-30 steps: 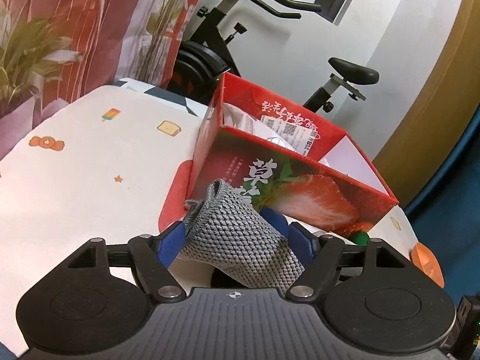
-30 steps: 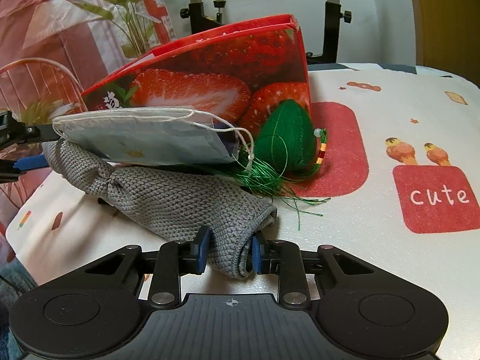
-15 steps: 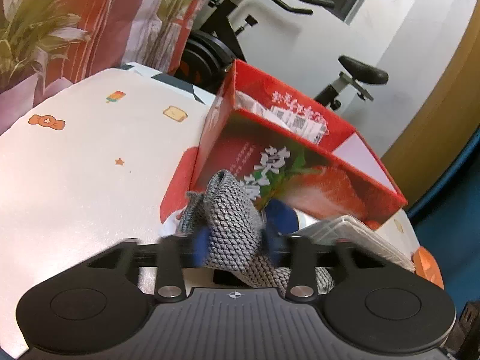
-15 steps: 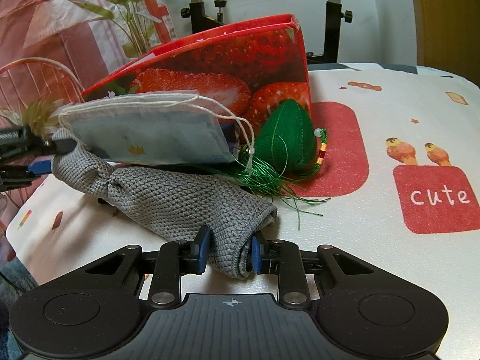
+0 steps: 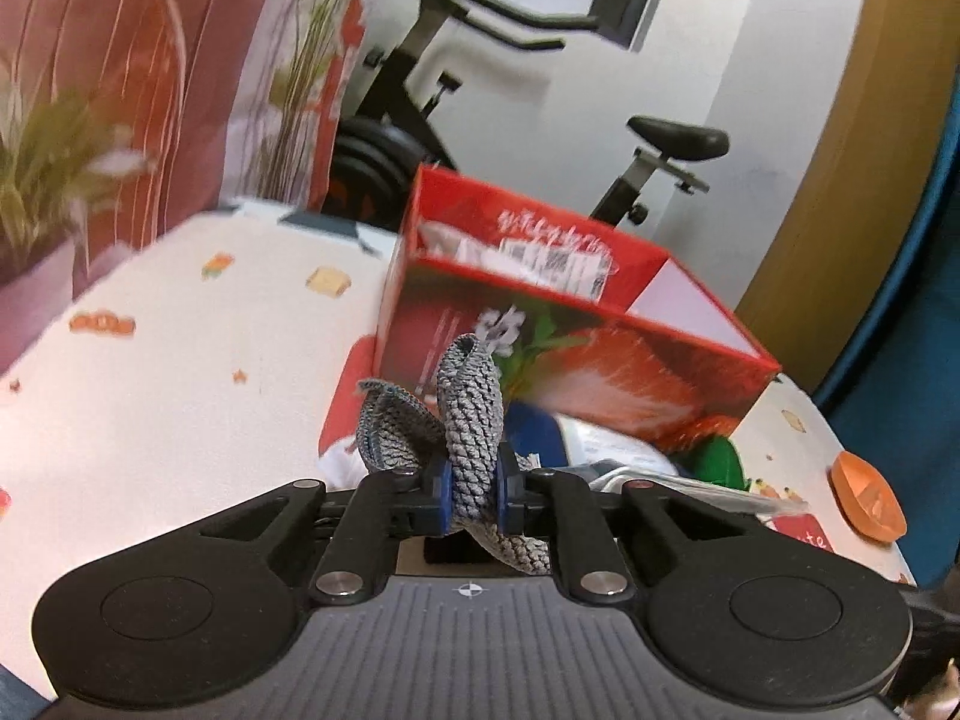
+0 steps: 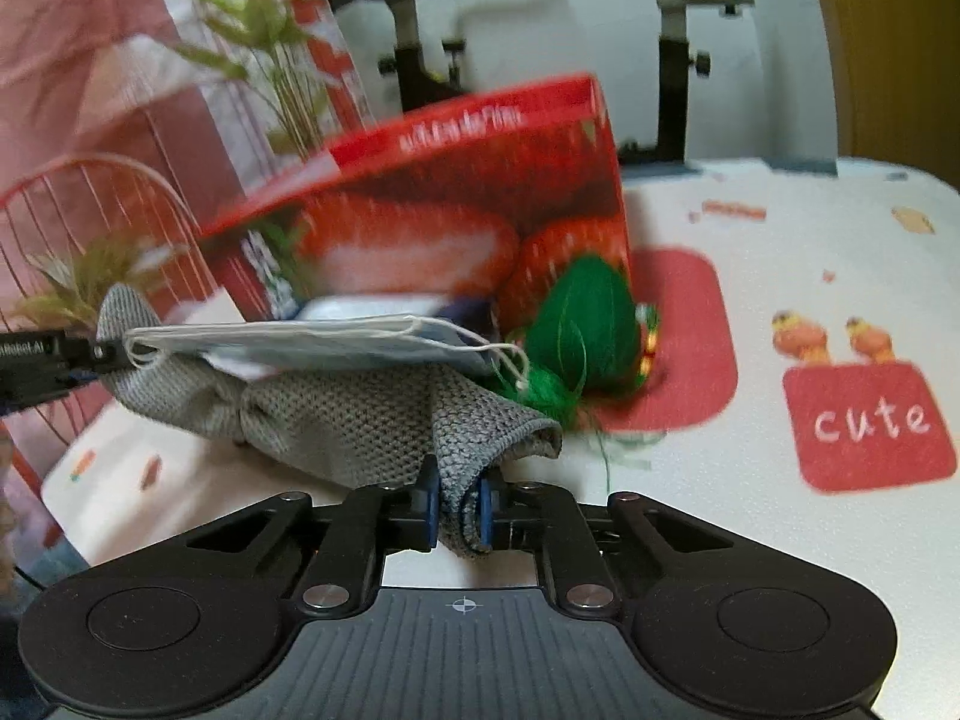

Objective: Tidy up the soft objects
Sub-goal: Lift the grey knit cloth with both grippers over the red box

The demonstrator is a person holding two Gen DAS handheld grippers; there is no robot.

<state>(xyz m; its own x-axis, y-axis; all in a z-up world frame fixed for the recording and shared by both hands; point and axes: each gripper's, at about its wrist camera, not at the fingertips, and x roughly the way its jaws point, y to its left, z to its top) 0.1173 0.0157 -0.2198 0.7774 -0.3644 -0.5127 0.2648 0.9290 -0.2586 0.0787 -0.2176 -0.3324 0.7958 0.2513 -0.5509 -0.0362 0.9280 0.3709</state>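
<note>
A grey knit cloth [image 6: 360, 414] hangs stretched between both grippers above the table. My left gripper [image 5: 471, 483] is shut on one end of the cloth [image 5: 471, 420]. My right gripper [image 6: 457, 507] is shut on the other end. A light blue face mask [image 6: 336, 342] lies on top of the cloth. A green tasselled pouch [image 6: 576, 330] sits against the red strawberry box [image 6: 450, 204]. The box [image 5: 576, 336] stands open just beyond the left gripper.
The table has a white cartoon-print cover [image 6: 810, 276]. An orange object [image 5: 867, 495] lies near its right edge. Exercise bikes [image 5: 672, 144] and a plant [image 5: 54, 150] stand behind the table.
The left gripper closed on the cloth's end. Both grippers lifted, raising the cloth with the mask on it. The right gripper's end rose off the table.
</note>
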